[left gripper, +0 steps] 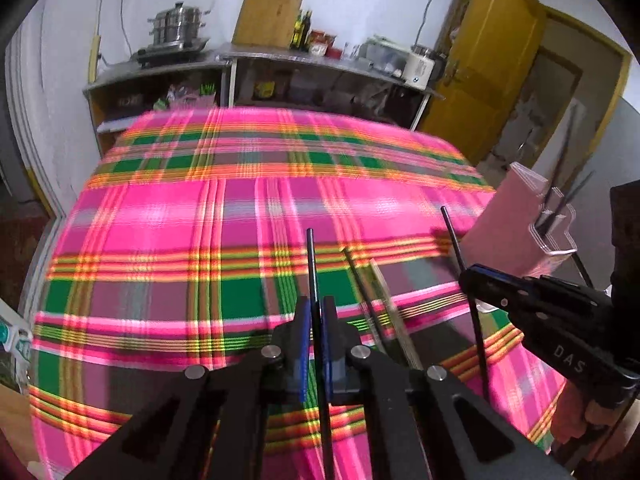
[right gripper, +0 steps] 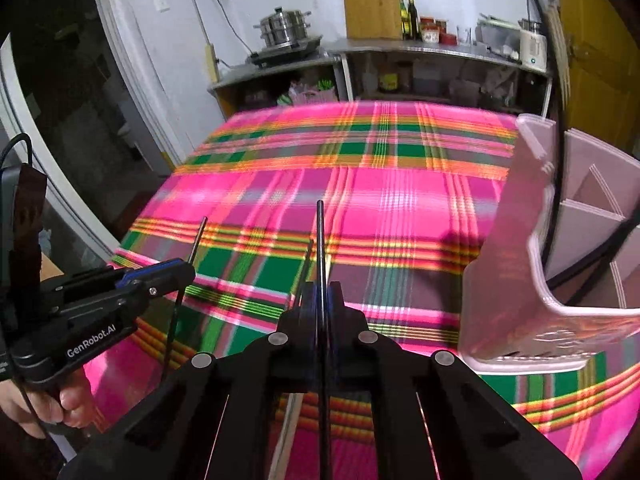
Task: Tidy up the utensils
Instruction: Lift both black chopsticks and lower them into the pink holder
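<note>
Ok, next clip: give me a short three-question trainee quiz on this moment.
1. True or false: the left gripper is open and empty.
2. On which side of the right gripper does the pink utensil holder stand? A. left B. right C. behind it
3. Fill in: the right gripper's fingers are shut on a black ____.
Key: 1 false, it grips a black chopstick; 2 B; 3 chopstick.
</note>
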`<state>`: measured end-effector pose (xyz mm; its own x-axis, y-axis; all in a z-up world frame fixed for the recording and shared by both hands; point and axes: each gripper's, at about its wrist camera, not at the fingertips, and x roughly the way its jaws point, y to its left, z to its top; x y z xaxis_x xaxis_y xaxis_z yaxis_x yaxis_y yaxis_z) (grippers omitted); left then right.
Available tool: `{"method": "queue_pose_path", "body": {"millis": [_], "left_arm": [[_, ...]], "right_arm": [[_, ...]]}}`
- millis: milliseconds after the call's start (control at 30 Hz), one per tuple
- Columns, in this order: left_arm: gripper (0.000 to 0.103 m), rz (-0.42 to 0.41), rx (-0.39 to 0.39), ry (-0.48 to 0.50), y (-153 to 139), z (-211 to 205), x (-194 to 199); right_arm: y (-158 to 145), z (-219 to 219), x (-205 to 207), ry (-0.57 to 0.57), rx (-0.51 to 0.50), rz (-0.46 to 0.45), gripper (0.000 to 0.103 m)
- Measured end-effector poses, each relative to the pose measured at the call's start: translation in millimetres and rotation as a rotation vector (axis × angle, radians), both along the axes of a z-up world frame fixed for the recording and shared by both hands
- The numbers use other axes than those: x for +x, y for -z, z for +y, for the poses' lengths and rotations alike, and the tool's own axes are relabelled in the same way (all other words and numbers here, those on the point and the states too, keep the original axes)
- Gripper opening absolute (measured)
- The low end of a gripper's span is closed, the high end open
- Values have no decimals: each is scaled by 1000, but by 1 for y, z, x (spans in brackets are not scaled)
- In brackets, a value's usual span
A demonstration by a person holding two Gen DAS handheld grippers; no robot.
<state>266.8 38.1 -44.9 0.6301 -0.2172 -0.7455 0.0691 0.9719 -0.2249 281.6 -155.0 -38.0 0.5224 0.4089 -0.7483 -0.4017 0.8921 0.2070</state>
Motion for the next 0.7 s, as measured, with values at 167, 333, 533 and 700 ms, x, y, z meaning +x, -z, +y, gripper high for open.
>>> {"method": "queue_pose_path", "body": {"millis": [167,333,533,700], "left_arm": [[4,-68,-4,21,-36,-2,-17],[4,-130,-8,45,-70,-7,-34],[4,-186,-8,71,-101,-16,-53],[4,-216,-14,83,-120,-22,-59]], "right_arm": [[-33,-12,-17,7,32,-59,5],[-61,-26,-35,20,61,-112,5],[-88,-40,-54,35,79,-166,5],[-101,-46,-63,44,88,-196,5]]}}
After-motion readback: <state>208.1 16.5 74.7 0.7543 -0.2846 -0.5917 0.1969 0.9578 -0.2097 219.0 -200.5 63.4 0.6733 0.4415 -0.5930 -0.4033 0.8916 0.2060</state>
